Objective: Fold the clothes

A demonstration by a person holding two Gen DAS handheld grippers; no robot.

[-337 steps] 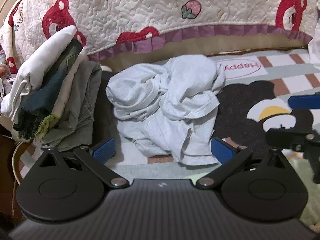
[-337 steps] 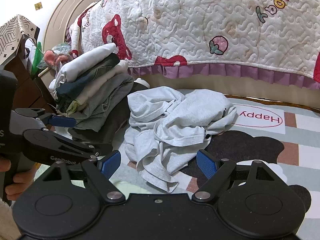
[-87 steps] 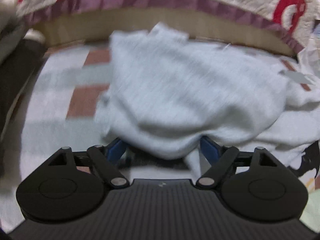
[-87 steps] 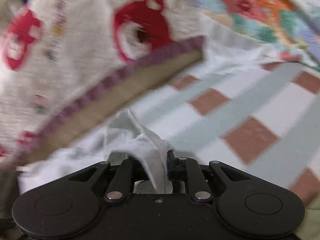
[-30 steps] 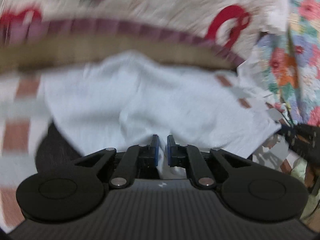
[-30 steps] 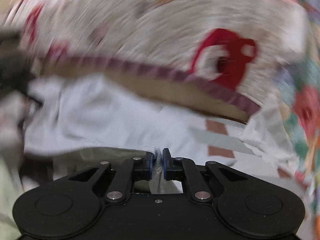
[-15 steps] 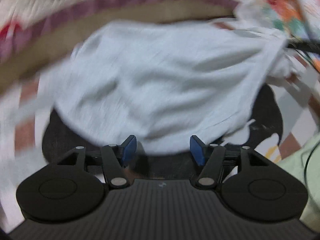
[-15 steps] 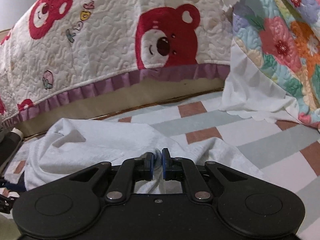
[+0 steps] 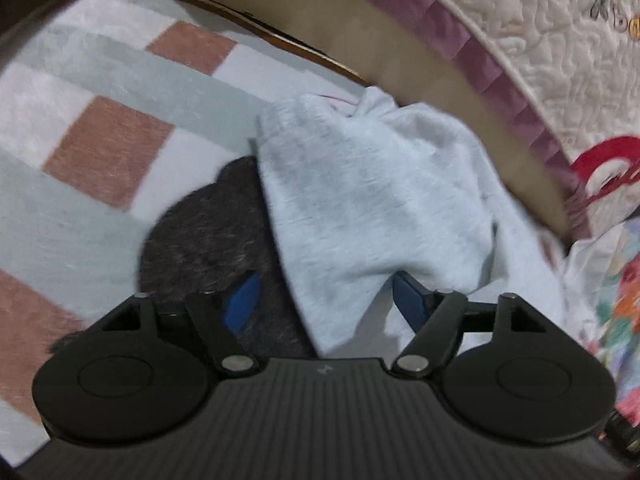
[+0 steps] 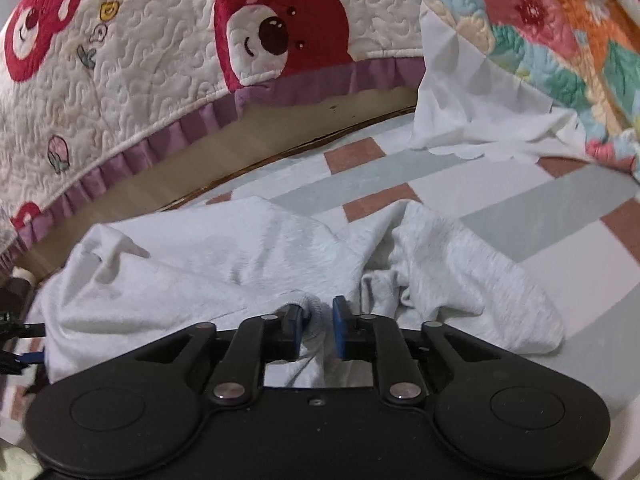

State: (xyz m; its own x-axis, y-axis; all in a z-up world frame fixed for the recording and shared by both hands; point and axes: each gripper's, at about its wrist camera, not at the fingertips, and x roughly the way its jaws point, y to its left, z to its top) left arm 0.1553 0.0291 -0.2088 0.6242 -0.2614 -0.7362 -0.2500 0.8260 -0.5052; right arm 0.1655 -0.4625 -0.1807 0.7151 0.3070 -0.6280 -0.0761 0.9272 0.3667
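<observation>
Pale grey, soft cotton garment (image 10: 240, 264) lies rumpled on the checked pink, grey and white rug (image 10: 540, 208), directly ahead of both tongs. Between the left gripper (image 9: 326, 296) fingers, spread wide after just opening, a loose fold rests untouched by the blue pads (image 9: 240, 300). A ribbed hem sits in the narrow gap of the right gripper (image 10: 316, 330), whose jaws have just parted slightly and no longer pinch it. Beyond hangs a cream quilted bedspread with red bears (image 10: 160, 40).
</observation>
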